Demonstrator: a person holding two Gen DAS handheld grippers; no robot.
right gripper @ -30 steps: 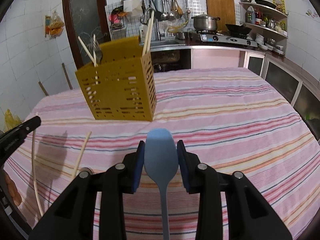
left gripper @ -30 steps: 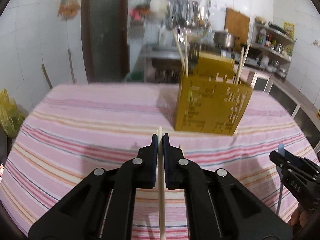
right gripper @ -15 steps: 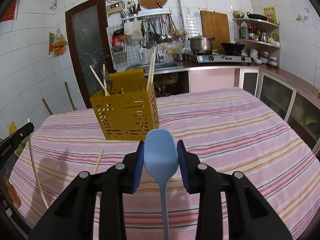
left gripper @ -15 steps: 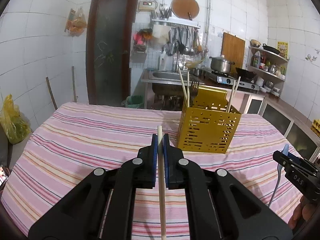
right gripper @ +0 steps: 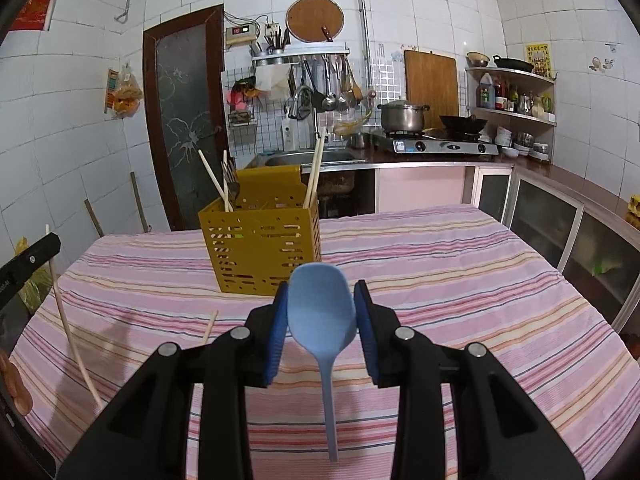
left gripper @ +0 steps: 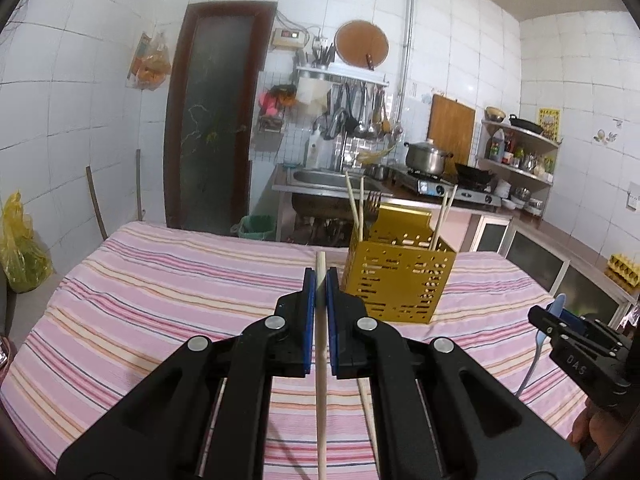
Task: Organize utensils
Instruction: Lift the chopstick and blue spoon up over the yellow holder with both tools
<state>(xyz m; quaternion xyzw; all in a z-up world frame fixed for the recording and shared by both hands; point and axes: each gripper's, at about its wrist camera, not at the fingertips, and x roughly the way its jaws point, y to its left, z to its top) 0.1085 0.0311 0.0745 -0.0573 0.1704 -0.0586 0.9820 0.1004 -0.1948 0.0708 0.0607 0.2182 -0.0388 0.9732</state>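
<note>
A yellow perforated utensil holder [left gripper: 400, 280] [right gripper: 262, 248] stands on the striped table, holding several chopsticks and a fork. My left gripper [left gripper: 320, 292] is shut on a wooden chopstick [left gripper: 321, 360], held above the table in front of the holder. My right gripper [right gripper: 322, 312] is shut on the bowl of a blue spoon [right gripper: 322, 312], handle hanging down, also raised short of the holder. The right gripper shows at the right edge of the left wrist view [left gripper: 576, 344]. The left gripper's chopstick shows at the left of the right wrist view [right gripper: 68, 320].
A loose chopstick [right gripper: 211, 324] [left gripper: 368, 420] lies on the pink striped tablecloth [right gripper: 440, 280] near the front. Behind the table are a sink, stove with pot [right gripper: 402, 116], shelves and a door [left gripper: 216, 120]. A yellow bag [left gripper: 20, 248] sits left.
Both grippers have risen and pulled back from the holder, each still holding its utensil; the holder looks smaller and farther away.
</note>
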